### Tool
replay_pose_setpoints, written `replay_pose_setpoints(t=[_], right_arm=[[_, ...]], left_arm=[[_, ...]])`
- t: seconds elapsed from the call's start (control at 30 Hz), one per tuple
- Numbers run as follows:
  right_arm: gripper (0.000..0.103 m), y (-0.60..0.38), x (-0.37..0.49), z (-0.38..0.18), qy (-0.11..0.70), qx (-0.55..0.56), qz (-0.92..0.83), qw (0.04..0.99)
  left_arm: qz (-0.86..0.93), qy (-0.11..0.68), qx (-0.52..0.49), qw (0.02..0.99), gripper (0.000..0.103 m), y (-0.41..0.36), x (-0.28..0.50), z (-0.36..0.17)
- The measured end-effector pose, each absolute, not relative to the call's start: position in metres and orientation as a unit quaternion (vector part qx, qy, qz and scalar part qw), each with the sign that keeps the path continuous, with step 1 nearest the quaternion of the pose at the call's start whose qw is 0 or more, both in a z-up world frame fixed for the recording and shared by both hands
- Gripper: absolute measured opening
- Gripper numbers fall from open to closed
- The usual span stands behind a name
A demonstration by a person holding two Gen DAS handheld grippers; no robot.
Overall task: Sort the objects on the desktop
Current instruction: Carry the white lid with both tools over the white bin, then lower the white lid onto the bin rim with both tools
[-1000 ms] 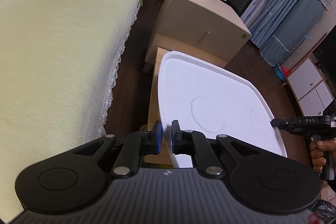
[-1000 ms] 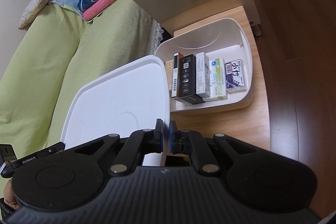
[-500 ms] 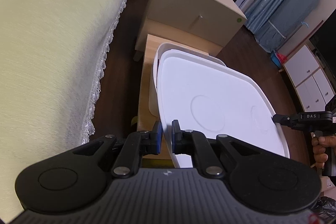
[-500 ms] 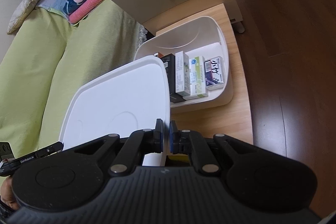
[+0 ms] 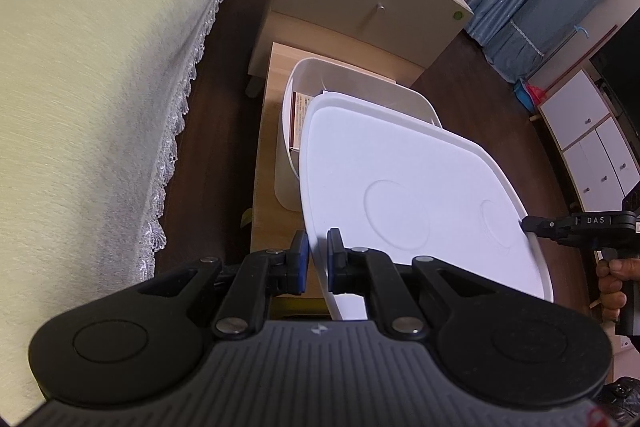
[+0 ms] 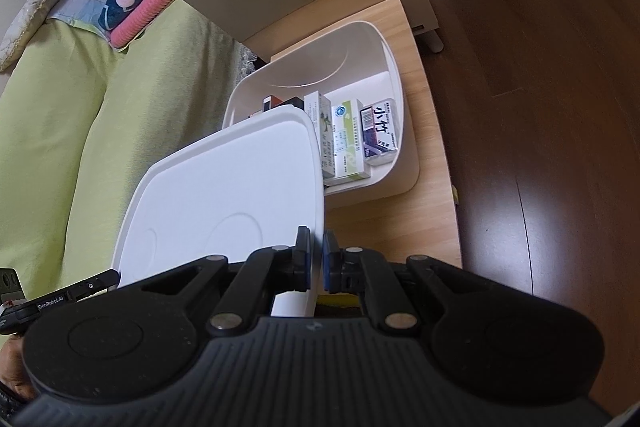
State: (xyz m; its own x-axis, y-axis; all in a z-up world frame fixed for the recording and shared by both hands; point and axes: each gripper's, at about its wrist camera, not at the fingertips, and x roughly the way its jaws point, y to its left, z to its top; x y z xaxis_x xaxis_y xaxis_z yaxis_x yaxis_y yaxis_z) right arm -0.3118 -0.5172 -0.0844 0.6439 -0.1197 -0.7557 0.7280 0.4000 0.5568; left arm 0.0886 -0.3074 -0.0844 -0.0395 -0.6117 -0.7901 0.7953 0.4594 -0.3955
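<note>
Further back now: both cameras have pulled away from the white storage bin (image 6: 396, 131), and more of its far rim and the medicine boxes (image 6: 352, 135) standing inside shows than a second ago. I'm carrying the white lid (image 5: 420, 195) between the two tools, and it hangs tilted over the bin's near end, not yet seated. I'd say the sorting itself is finished and closing the bin is what's left. My left gripper (image 5: 317, 259) is pinched narrow on the lid's near left edge; my right gripper (image 6: 315, 263) is pinched narrow on the opposite edge, and from the left camera its tip meets the lid rim at the right. Both tools point forward and down toward the bin on the low wooden table (image 6: 424, 211), beside the green bed (image 5: 88, 75).
</note>
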Motion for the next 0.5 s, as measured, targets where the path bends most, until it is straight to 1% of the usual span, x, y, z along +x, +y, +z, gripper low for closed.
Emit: replay_pose_setpoints(t=[0.5], right_arm=[[0.006, -0.533, -0.313, -0.102, 0.332, 0.477, -0.289, 0.761]], left_arm=[[-0.517, 0.518, 0.108, 0.673, 0.007, -0.332, 0.094, -0.101]])
